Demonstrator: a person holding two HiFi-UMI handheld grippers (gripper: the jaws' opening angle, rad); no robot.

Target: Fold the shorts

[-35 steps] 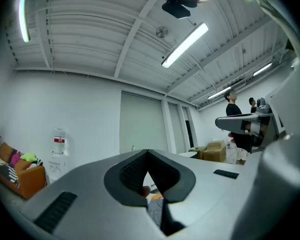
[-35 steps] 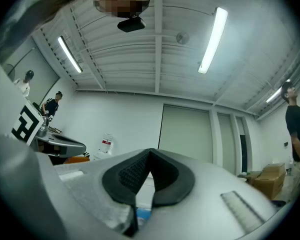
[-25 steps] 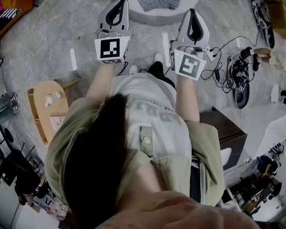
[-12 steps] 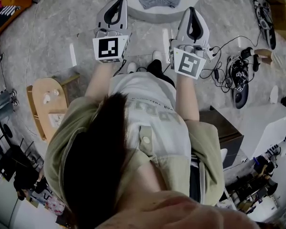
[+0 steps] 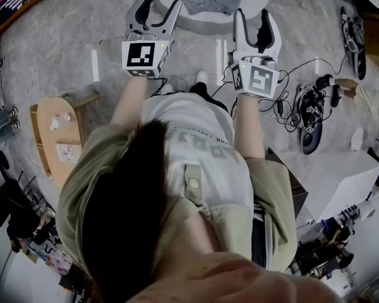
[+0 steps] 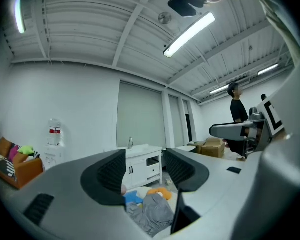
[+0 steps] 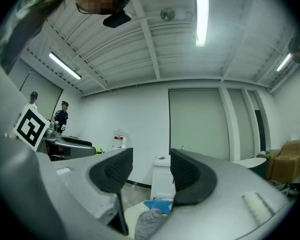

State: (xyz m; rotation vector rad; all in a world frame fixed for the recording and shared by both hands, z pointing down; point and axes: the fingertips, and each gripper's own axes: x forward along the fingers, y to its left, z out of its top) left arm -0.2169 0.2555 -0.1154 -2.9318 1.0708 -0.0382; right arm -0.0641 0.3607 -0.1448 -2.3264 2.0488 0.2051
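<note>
No word or number can be read with certainty anywhere. The person's white shirt (image 5: 205,115) carries a row of large pale block letters with a line of small dark print above them, both too foreshortened to make out. The card (image 5: 68,151) lying on the wooden stool (image 5: 47,122) bears print too small to tell, and a white container (image 6: 54,132) against the wall wears a red label whose lettering is a blur. The left marker cube (image 5: 140,54) and the right marker cube (image 5: 260,81) show only black-and-white square codes, no letters or digits.
</note>
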